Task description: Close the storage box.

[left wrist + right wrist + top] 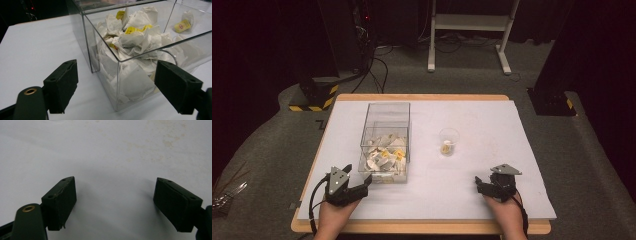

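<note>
A clear plastic box (387, 112) stands left of centre on the white table cover (482, 165), holding a heap of white tea bags (384, 156) with yellow tags. A small clear cup (448, 141) with something yellowish at its bottom stands to the box's right. My left gripper (359, 176) rests at the front left, open, with its jaws pointing at the box's near corner. In the left gripper view that gripper (116, 67) frames the box wall (87, 42) and tea bags (132, 37) without touching them. My right gripper (478, 184) lies at the front right, open (115, 182) over bare cover.
The wooden table edge (412, 227) runs along the front. On the floor behind are a white frame stand (469, 22), a black base with yellow-black stripes (314, 97) and another dark base (552, 102). Cables (377, 65) trail at the back.
</note>
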### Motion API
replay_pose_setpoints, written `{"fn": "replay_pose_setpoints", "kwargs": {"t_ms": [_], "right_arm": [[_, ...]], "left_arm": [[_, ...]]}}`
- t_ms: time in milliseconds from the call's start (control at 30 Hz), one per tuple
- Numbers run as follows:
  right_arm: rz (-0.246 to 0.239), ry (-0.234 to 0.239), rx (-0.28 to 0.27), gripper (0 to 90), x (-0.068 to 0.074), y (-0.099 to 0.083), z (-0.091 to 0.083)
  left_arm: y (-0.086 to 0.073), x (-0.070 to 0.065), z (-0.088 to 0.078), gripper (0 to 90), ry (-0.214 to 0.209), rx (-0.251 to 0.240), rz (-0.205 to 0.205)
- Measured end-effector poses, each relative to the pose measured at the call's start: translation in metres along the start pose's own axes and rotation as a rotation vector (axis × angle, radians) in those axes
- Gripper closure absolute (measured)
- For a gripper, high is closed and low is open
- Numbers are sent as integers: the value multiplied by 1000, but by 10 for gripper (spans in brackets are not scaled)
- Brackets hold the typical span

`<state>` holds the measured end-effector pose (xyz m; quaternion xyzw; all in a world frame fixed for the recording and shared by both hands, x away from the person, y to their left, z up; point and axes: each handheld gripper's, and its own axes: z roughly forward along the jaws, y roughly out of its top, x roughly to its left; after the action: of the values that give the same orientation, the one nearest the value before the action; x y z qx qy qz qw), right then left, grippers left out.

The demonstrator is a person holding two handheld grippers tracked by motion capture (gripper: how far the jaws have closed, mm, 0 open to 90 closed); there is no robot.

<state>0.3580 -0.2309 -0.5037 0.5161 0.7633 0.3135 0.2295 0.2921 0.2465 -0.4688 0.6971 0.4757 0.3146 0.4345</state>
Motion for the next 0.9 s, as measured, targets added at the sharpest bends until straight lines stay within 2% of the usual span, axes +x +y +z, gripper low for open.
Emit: {"fn": "replay_pose_setpoints", "kwargs": {"t_ms": [467,900], "right_arm": [[5,1,-1,185,0,0,0],[7,1,0,185,0,0,0]], "left_arm": [[6,2,9,196,29,9,7],[14,10,25,178,41,20,-24]]}}
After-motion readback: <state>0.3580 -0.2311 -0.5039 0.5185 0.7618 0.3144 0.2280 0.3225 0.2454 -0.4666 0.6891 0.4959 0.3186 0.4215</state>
